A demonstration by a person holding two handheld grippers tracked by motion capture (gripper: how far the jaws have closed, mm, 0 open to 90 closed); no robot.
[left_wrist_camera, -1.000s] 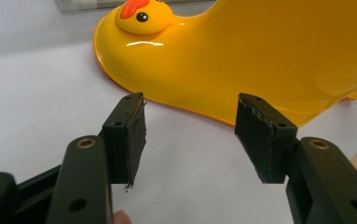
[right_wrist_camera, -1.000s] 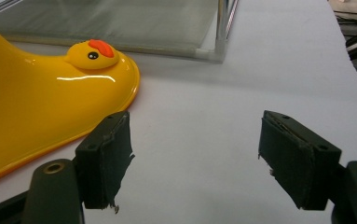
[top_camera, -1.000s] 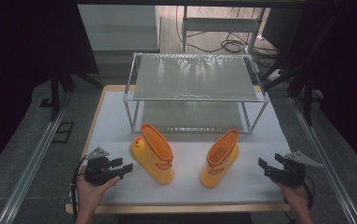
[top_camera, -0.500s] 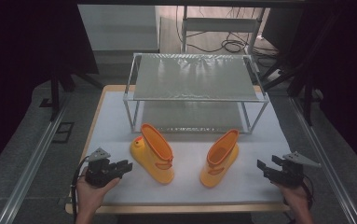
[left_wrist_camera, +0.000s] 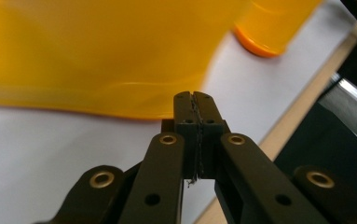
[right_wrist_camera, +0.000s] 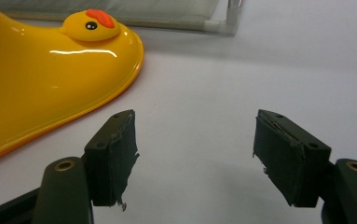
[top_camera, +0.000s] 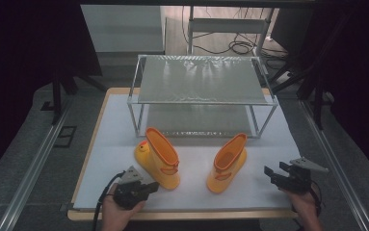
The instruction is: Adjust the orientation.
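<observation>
A wire rack [top_camera: 204,86] is standing at the tabletop's [top_camera: 278,187] far side. Two yellow boots [top_camera: 159,159] are sitting in front. The left gripper [top_camera: 149,186], fingers just closed on nothing, is pointing at the left boot; the right gripper [top_camera: 274,174] is resting open nearby.

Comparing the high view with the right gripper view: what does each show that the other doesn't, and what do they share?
The high view adds the whole two-shelf rack, two yellow boots, the left boot and the right boot, and the right hand.
The right gripper view adds a close look at a duck face on a boot toe and the frayed pads on the fingers.
Both show the right gripper open and holding nothing, the white tabletop and a rack corner.
</observation>
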